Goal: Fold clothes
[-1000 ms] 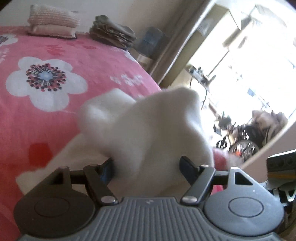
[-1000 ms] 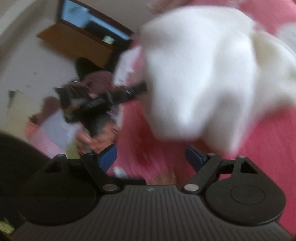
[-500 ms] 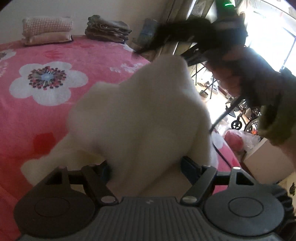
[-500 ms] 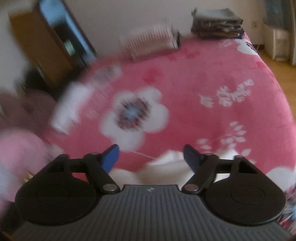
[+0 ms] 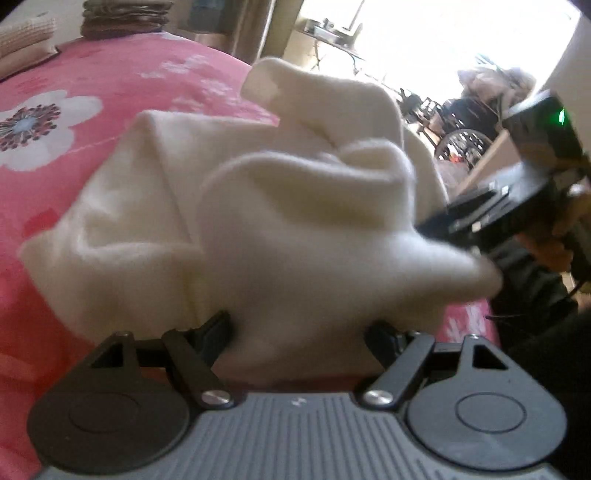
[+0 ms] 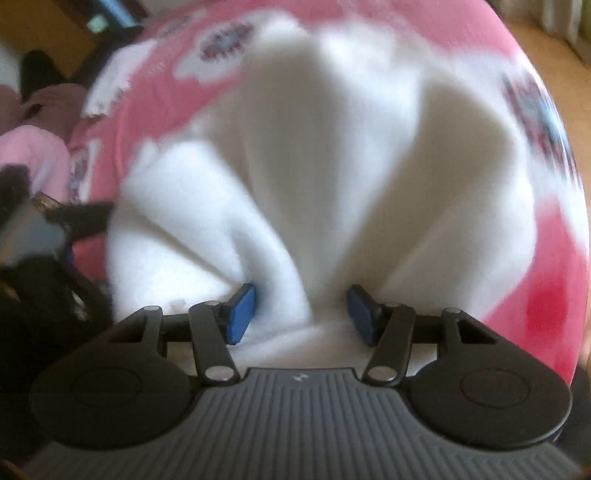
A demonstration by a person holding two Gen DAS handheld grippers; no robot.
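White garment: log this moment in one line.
white garment bunched on pink floral bedspread | left gripper around fabric | right gripper closing on fabric

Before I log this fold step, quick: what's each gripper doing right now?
Left gripper: wide apart, white garment bunched between its fingers; grip cannot be told.
Right gripper: closing, white garment between its blue pads, not yet pinched.

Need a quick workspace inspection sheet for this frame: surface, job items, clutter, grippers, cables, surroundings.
Surface: pink floral bedspread.
Job's things: white garment, bunched, unfolded.
Clutter: folded dark stack and cream pillow at far end.
Grippers: left gripper has cloth bulging between wide-set jaws; right gripper closing, cloth between its blue pads.
Cables: nothing seen.
Surroundings: bright window, wheelchair beyond the bed.
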